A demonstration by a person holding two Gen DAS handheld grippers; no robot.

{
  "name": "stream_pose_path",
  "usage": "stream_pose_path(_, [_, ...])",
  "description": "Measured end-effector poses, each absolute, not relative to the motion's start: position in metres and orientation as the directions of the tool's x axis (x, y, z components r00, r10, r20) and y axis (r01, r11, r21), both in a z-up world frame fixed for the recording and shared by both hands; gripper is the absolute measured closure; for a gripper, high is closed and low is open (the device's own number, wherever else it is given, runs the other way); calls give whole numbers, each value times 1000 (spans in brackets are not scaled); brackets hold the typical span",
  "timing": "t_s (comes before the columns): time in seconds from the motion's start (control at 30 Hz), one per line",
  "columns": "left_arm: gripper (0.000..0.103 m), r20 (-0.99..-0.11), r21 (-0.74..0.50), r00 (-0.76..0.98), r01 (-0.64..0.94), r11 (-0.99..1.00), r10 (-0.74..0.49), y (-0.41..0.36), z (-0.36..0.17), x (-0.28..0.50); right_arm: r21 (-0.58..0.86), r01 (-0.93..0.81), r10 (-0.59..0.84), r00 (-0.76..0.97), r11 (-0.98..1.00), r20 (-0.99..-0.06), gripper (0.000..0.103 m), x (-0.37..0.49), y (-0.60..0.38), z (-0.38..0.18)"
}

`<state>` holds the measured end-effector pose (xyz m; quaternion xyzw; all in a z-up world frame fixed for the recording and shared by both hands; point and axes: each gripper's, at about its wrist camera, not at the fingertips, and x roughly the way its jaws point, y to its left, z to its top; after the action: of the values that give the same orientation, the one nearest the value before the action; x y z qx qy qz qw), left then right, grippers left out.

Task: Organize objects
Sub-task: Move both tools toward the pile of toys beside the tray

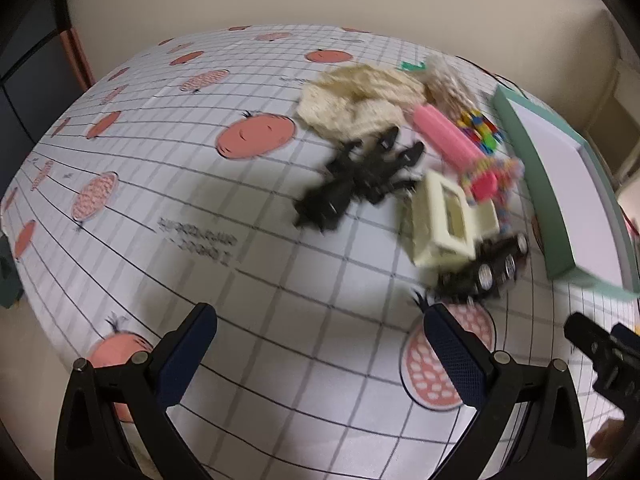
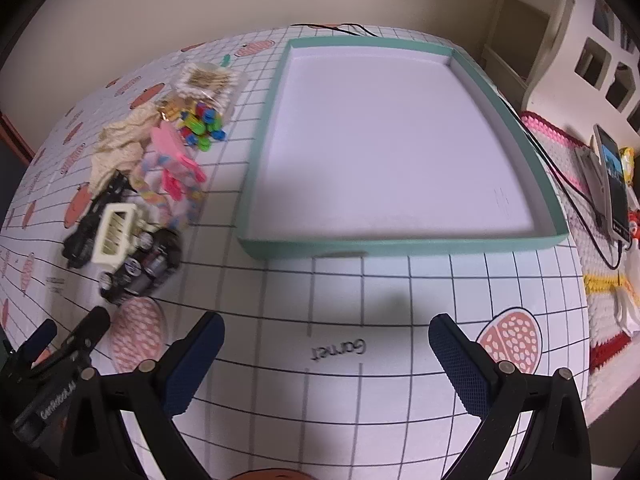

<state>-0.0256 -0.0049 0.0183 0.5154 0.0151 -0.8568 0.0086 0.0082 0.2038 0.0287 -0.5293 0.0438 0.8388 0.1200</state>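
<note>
Both grippers hang low over the tablecloth (image 2: 400, 280), nearest of all: the left gripper (image 1: 320, 332) with its fingers spread wide and nothing between them, the right gripper (image 2: 326, 340) likewise gaping over bare checked cloth. Just beyond the left one lies the heap: a pack of batteries (image 1: 492, 268) touching a cream plastic holder (image 1: 444, 220), a black clip bundle (image 1: 360, 180) beside it, then a pink roller (image 1: 444, 136), coloured pegs (image 2: 202, 124) and a cream knitted cloth (image 1: 356, 100). Right of the pile, ahead of the right gripper, sits the teal-rimmed tray (image 2: 400, 247), white inside. Farther right a phone (image 2: 614, 184) stands propped.
</note>
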Motion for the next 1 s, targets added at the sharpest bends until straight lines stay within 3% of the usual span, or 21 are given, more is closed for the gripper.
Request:
stream_pose_path(0.57, [0,-918,-27,-396,-19,-999,32,-32,91,-98,-23,-165,95,-442,-986,-892,0,-44,150,67])
stream_pose_path(0.8, [0,-929,12,-371,10,-1000,-14,-45,91,-127,-37,-178,108,-408,-983,-906,0,-67,141,58])
stream_pose_path(1.0, [0,-927,-65,-373,38,-997,47,-48,73,-136,18,-194,53,-355,-981,-934,0,-74,139,41])
